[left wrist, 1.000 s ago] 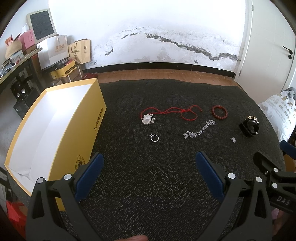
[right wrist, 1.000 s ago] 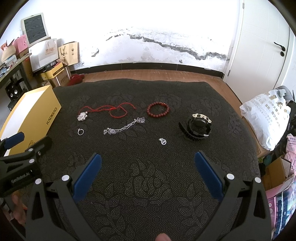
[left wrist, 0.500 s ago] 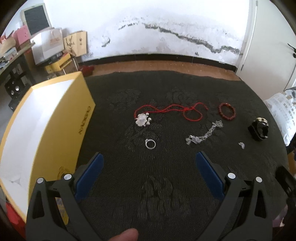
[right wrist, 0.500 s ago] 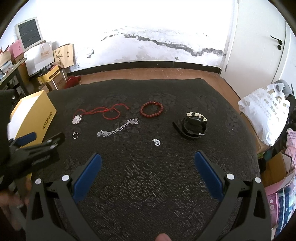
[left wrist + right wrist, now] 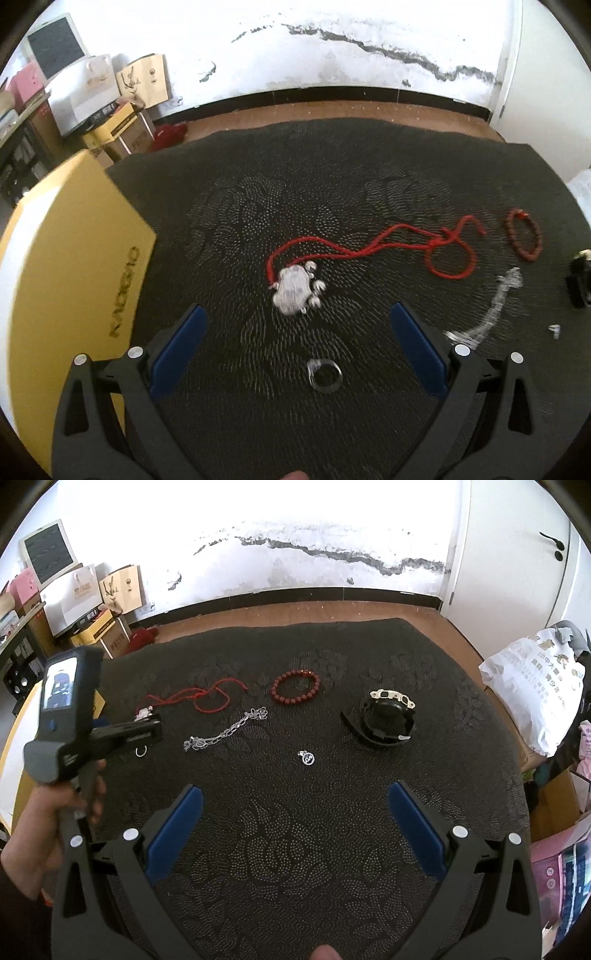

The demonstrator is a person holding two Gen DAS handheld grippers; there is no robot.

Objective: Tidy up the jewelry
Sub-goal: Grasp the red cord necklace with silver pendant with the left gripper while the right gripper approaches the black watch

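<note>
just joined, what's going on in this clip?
A person holds two handheld grippers over a dark patterned cloth strewn with jewelry. The left gripper, open, is over the small silver ring and near the red cord necklace with a pale pendant. The right gripper hangs open, empty. Nothing is in the yellow box yet.

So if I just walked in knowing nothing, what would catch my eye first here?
Probably the bright red cord necklace with a pale stone pendant, lying on the dark patterned cloth just ahead of the open left gripper. Next, the big yellow cardboard box at the cloth's left edge. Farther right, a red bead bracelet and a black wristwatch lie apart.
</note>
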